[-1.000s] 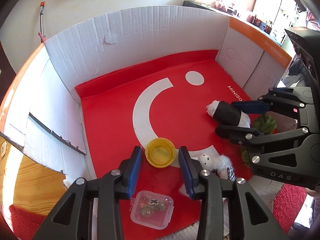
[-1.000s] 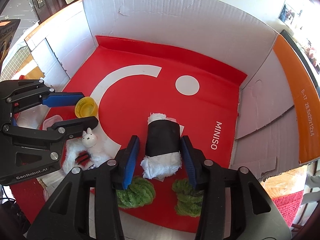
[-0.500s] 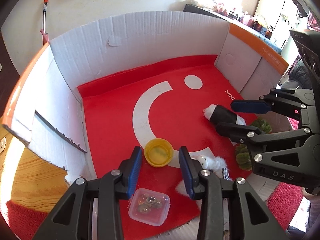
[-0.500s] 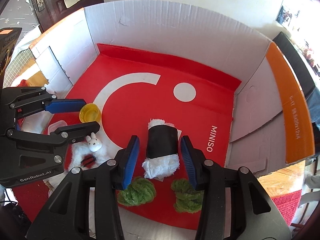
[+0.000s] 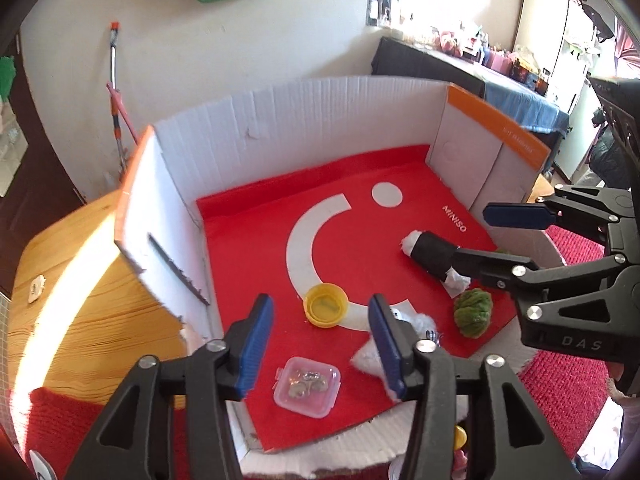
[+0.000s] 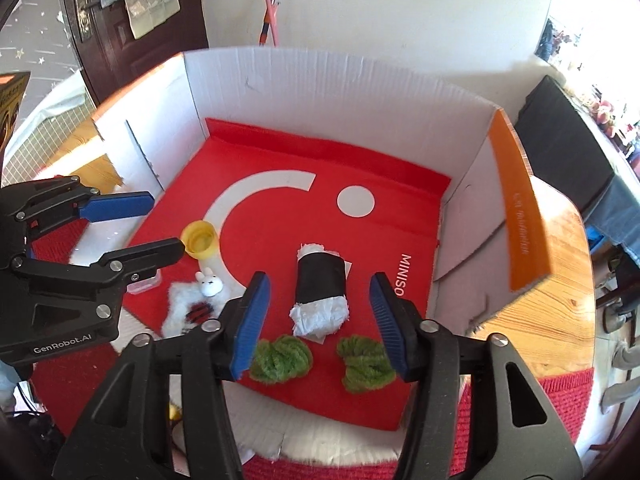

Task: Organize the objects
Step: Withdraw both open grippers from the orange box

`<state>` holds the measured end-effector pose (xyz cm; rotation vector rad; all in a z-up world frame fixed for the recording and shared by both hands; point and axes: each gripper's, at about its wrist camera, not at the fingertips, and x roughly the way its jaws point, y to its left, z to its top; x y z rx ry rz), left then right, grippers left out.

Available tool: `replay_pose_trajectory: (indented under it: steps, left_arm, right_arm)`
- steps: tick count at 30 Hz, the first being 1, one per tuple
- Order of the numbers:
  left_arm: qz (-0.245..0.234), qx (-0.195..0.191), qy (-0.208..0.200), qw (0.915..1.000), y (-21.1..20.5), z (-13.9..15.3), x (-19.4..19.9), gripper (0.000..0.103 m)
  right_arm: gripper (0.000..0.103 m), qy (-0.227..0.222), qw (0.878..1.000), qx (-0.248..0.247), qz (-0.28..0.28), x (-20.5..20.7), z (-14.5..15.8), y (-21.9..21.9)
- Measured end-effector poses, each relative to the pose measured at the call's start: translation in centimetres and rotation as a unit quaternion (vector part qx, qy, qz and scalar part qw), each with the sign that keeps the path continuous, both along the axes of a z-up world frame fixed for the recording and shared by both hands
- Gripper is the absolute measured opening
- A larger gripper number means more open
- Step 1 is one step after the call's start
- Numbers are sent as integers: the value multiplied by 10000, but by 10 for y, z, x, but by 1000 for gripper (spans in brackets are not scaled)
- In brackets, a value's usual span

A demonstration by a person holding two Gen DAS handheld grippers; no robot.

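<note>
Inside the cardboard box (image 6: 320, 80), on its red mat (image 6: 280, 216), the objects to be organized are laid out: a black roll with white stuffing (image 6: 320, 292) near the middle, two green yarn bundles (image 6: 280, 358) just nearer than it, a yellow cap (image 5: 326, 305) towards the left, a white plush rabbit (image 6: 208, 282) beside the cap, and a small clear lidded container (image 5: 307, 385) at the near edge. The left hand-held gripper (image 5: 322, 344) is held released above the cap and container, with nothing between its blue pads. The right hand-held gripper (image 6: 318, 320) is likewise spread wide, poised over the roll without touching it. The roll is judged light and soft, likely to squash under pressure; a hold across its black middle band would probably be firmest, since the loose white ends could tear or slip. The yarn bundles are expected to compress easily.
</note>
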<state>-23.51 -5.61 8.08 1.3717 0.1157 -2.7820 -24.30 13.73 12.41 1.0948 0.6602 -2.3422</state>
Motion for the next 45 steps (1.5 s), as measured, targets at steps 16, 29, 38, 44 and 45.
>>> replay_pose_trajectory:
  steps: [16, 29, 38, 44, 45]
  left_arm:
    - [513, -288, 999, 9933, 15, 38, 60, 73]
    - [727, -214, 1407, 9871, 29, 42, 116, 88]
    - [838, -265, 1443, 9856, 45, 24, 147, 97]
    - [891, -169, 1256, 9879, 54, 1, 157, 98]
    - [902, -162, 1232, 9881, 55, -2, 157, 98]
  right_arm:
    - [66, 910, 9954, -283, 35, 52, 11, -5]
    - [79, 1336, 9893, -589, 21, 113, 6, 10]
    - [86, 1369, 9874, -753, -242, 138, -19, 28]
    - [88, 1271, 9871, -853, -475, 144, -41, 43]
    - [88, 1231, 9873, -864, -504, 144, -45, 45]
